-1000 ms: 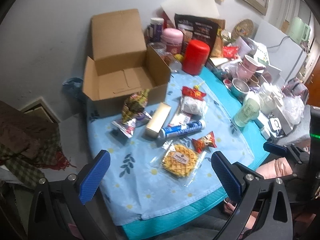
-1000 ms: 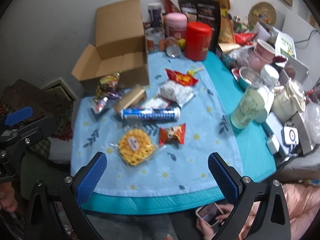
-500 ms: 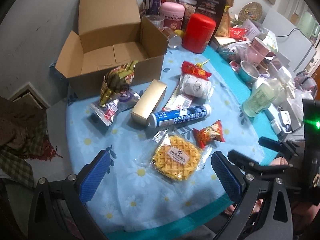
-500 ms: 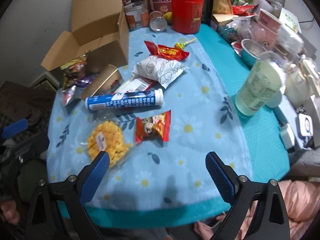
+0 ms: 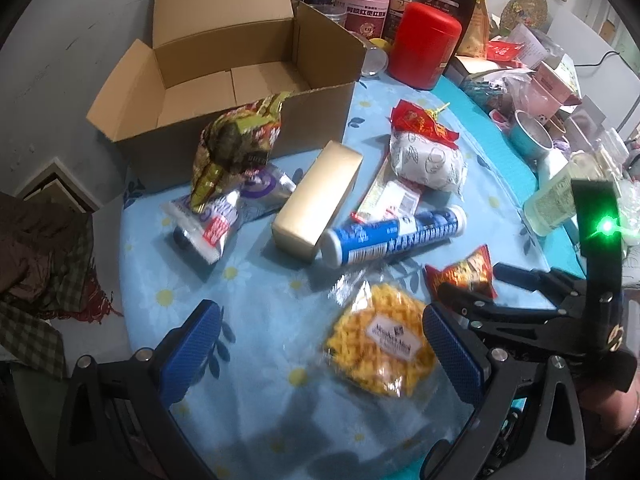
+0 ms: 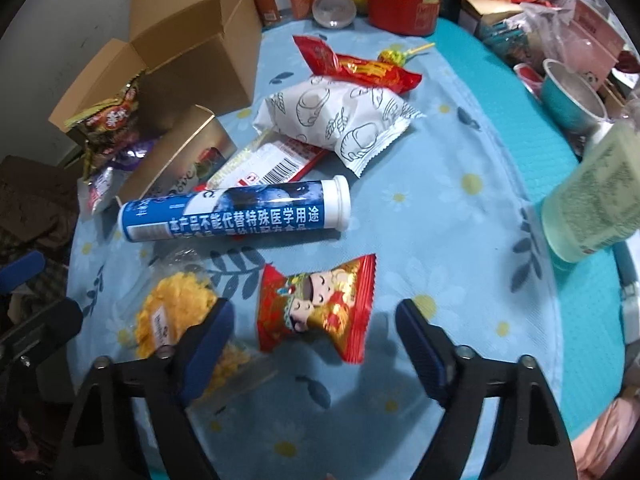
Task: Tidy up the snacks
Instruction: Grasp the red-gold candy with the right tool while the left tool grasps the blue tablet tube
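— Where is the red snack packet (image 6: pixel 318 306)?
— On the floral cloth (image 6: pixel 440 216), between the right gripper (image 6: pixel 310 338)'s closing pads, untouched. The left gripper (image 5: pixel 320 344) gapes empty; its pad partly hides the waffle pack (image 5: pixel 380 344), label blurred

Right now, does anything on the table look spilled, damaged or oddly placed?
Nothing looks spilled or torn. The snacks lie loose on the cloth, unsorted; the cardboard box stands open and empty. One oddity: a green-gold packet leans upright against the box's front wall while the rest lie flat.
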The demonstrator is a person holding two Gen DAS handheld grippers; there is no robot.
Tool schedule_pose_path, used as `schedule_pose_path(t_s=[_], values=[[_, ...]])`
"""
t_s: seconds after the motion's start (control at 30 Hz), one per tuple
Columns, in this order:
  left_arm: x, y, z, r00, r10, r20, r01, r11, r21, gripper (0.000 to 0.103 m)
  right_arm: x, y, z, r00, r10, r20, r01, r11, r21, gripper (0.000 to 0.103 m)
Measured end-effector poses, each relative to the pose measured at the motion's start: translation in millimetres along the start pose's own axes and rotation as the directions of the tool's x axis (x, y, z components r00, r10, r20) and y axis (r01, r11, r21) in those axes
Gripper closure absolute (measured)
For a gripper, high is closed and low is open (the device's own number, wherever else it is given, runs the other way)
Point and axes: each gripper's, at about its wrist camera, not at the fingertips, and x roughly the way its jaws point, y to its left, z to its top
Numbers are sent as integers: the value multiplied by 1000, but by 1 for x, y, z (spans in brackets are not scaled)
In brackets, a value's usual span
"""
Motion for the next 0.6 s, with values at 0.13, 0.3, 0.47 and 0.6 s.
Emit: schedule_pose_path(t_s=[0.13, 0.3, 0.47, 0.6], values=[[6, -4, 15, 1000, -15, 18, 14, 1000, 24, 0, 11, -4, 2, 999, 22, -42, -22, 1000, 6, 52], [11, -17, 32, 998, -49, 40, 45, 995, 85, 0, 8, -10, 4, 998, 38, -47, -38, 999, -6, 63], [28, -35, 45, 996, -90, 27, 84, 983, 165, 4, 1, -31, 10, 998, 30, -47, -30, 999, 13, 63], [49, -50, 51, 991, -127, -33, 131, 966, 223, 22, -2, -47, 13, 998, 23, -50, -22, 999, 35, 63]])
